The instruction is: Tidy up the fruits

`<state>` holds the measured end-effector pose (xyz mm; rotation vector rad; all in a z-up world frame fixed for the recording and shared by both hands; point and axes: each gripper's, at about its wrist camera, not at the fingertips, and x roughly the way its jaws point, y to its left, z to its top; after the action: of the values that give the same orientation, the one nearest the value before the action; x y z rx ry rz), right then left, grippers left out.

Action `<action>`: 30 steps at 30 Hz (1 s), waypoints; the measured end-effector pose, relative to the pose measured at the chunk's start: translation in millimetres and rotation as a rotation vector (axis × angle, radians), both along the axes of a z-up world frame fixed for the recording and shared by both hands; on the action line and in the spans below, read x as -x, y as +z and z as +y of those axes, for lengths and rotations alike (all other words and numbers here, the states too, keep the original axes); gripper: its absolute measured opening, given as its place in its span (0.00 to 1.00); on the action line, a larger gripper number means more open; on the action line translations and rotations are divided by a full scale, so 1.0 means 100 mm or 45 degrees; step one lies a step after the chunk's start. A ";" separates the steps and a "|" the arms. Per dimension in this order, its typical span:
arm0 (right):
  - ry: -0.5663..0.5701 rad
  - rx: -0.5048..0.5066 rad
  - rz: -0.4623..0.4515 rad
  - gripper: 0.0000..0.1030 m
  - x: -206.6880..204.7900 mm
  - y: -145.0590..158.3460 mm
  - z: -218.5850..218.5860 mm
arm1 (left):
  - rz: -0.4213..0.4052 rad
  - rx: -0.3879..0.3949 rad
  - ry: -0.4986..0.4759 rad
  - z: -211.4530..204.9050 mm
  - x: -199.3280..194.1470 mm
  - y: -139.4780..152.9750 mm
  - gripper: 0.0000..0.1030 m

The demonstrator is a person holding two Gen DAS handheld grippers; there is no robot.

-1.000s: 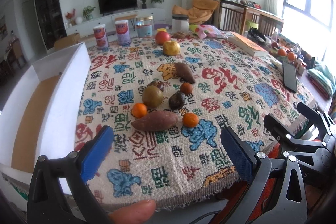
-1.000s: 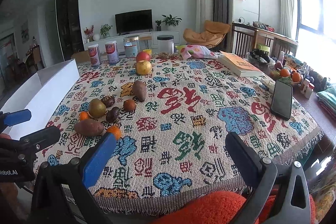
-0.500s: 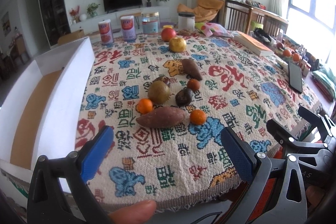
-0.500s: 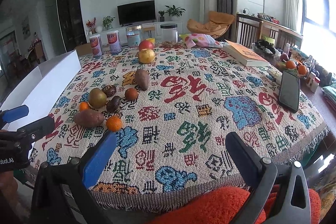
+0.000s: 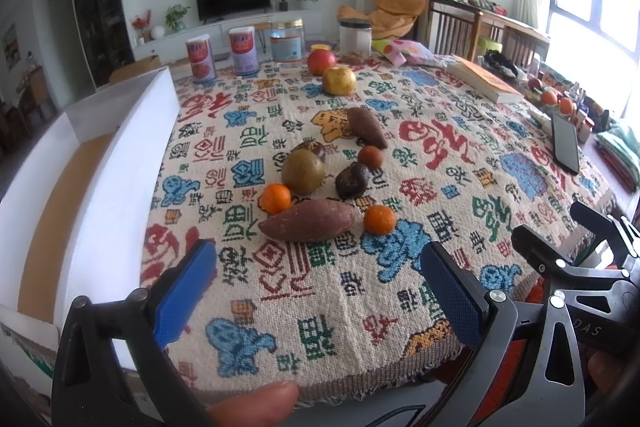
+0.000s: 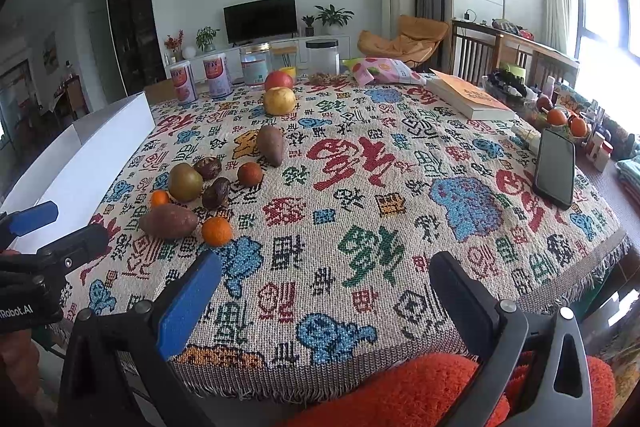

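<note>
Left wrist view: your left tool (image 5: 316, 291) hangs at the worktop's (image 5: 400, 311) near edge, jaws apart and empty, lined up on the fruits (image 5: 320, 183) clustered toward the left edge beside the white box (image 5: 132, 163). Your right tool (image 6: 324, 291) waits agape, empty. Nearest: a sweet potato (image 5: 308, 225), reddish-brown, flanked by tangerines.

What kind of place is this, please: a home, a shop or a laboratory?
Most likely a home living room: a television on a low cabinet, an orange lounge chair, and potted plants behind a table with a patterned cloth holding fruit.
</note>
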<state>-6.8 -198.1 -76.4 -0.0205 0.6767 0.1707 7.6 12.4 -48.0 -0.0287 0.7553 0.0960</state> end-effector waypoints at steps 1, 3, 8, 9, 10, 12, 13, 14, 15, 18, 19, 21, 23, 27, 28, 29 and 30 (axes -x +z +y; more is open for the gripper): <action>0.001 0.001 0.000 1.00 0.00 0.00 0.00 | 0.001 0.000 0.002 0.00 0.00 -0.01 0.99; 0.003 0.004 -0.001 1.00 0.00 0.00 0.00 | 0.005 0.000 0.004 0.01 0.00 -0.02 0.99; 0.010 0.012 0.000 1.00 0.00 -0.01 0.02 | 0.009 0.000 0.011 0.02 -0.01 -0.05 0.99; 0.010 0.011 0.001 1.00 0.00 -0.01 0.01 | 0.008 -0.001 0.013 0.03 -0.01 -0.05 0.99; 0.009 0.011 0.001 1.00 0.00 -0.01 0.02 | 0.009 -0.001 0.015 0.03 -0.01 -0.05 0.99; 0.008 0.008 0.004 1.00 0.00 -0.01 0.02 | 0.011 0.001 0.018 0.04 -0.01 -0.06 0.99; 0.009 0.008 0.004 1.00 0.00 -0.01 0.02 | 0.013 0.002 0.018 0.04 -0.01 -0.06 0.99; 0.009 0.007 0.004 1.00 0.00 -0.02 0.02 | 0.014 0.001 0.019 0.04 -0.01 -0.07 0.99; 0.009 0.007 0.004 1.00 0.00 -0.02 0.02 | 0.015 0.000 0.019 0.04 -0.01 -0.07 0.99; 0.011 0.008 0.004 1.00 -0.01 -0.02 0.02 | 0.019 -0.003 0.017 0.03 -0.01 -0.08 0.99; 0.011 0.008 0.004 1.00 -0.01 -0.02 0.02 | 0.021 -0.004 0.016 0.03 -0.01 -0.09 0.99; 0.012 0.006 0.005 1.00 -0.01 -0.02 0.02 | 0.022 -0.004 0.016 0.03 -0.01 -0.09 0.99; 0.012 0.003 0.006 1.00 -0.01 -0.02 0.02 | 0.021 -0.004 0.018 0.03 -0.01 -0.09 0.99; 0.012 0.004 0.006 1.00 -0.01 -0.02 0.02 | 0.021 -0.004 0.016 0.04 -0.01 -0.09 0.99; 0.013 0.004 0.006 1.00 -0.01 -0.02 0.02 | 0.021 -0.004 0.017 0.04 -0.01 -0.09 0.99; 0.012 0.004 0.007 1.00 -0.01 -0.02 0.02 | 0.022 -0.005 0.017 0.04 -0.01 -0.09 0.99; 0.013 0.004 0.007 1.00 -0.01 -0.02 0.02 | 0.024 -0.004 0.017 0.04 -0.01 -0.09 0.99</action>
<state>-5.5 -196.1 -78.1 -0.0262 0.6824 0.1794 9.0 16.5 -57.2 -0.0296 0.7738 0.1104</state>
